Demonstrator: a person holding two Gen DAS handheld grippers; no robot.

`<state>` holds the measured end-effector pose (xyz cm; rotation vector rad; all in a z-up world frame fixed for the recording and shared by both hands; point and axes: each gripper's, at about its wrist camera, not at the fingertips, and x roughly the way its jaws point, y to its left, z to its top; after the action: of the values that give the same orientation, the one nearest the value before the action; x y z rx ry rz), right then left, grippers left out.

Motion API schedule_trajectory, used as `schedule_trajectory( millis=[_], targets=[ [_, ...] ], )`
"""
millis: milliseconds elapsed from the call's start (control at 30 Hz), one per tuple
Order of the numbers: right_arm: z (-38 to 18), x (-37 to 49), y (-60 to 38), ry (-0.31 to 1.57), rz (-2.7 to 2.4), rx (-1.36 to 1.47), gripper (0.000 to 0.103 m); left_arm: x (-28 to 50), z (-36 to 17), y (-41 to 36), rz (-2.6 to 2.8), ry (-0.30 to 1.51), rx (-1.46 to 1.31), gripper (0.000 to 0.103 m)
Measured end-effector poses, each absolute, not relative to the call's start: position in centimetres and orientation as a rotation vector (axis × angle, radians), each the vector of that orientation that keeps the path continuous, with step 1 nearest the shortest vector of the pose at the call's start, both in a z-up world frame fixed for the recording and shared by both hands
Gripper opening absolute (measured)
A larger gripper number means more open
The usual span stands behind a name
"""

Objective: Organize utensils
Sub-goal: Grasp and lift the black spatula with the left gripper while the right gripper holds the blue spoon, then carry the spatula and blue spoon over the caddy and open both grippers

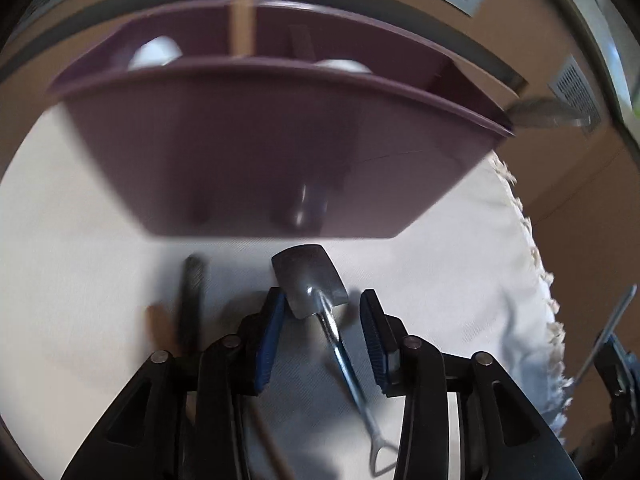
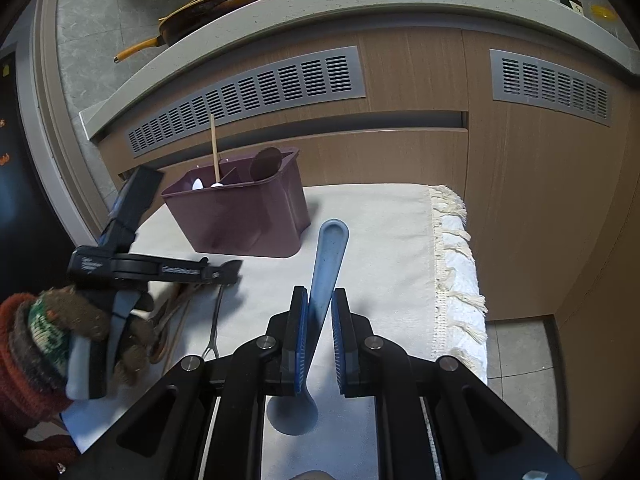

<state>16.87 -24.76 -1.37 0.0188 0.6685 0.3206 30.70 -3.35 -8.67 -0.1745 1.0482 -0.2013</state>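
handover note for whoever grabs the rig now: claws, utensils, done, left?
Left claw: open, astride the shovel-shaped metal spoon lying on the cloth; not gripped.
Right claw: shut on the blue spoon, handle pointing toward the purple caddy.
Done: wooden stick, dark spoon and white pieces stand in the caddy.
Left: blue spoon, metal spoon, and the loose utensils beside the left claw.

the left wrist view is smeared by motion: a dark stick-like utensil (image 1: 192, 300) at 8 o'clock is too blurred to name. the purple plastic utensil caddy (image 1: 248, 152) hides the lower ends of a pale wooden stick (image 1: 242, 8) and two white rounded pieces (image 1: 156, 53). in the right wrist view, the blue plastic spoon's (image 2: 326, 276) bowl sits partly behind the gripper body at 6 o'clock.
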Motion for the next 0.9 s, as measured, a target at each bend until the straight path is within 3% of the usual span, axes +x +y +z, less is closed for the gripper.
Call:
schedule_trajectory(
  millis=[333, 433, 900],
  targets=[
    [-1.1, 16.9, -24.7, 0.629, 0.285, 0.002, 0.011, 32.4, -8.7, -6.6, -0.091, 1.047, -0.003, 0.043],
    [-0.7, 17.0, -24.7, 0.621, 0.306, 0.018, 0.010, 31.8, -8.6, -6.3, -0.113, 1.043, -0.011, 0.035],
    [1.3, 15.8, -22.8, 0.615, 0.370, 0.048, 0.010, 21.7, -4.6, -1.7, -0.364, 0.826, -0.166, 0.033]
  ],
)
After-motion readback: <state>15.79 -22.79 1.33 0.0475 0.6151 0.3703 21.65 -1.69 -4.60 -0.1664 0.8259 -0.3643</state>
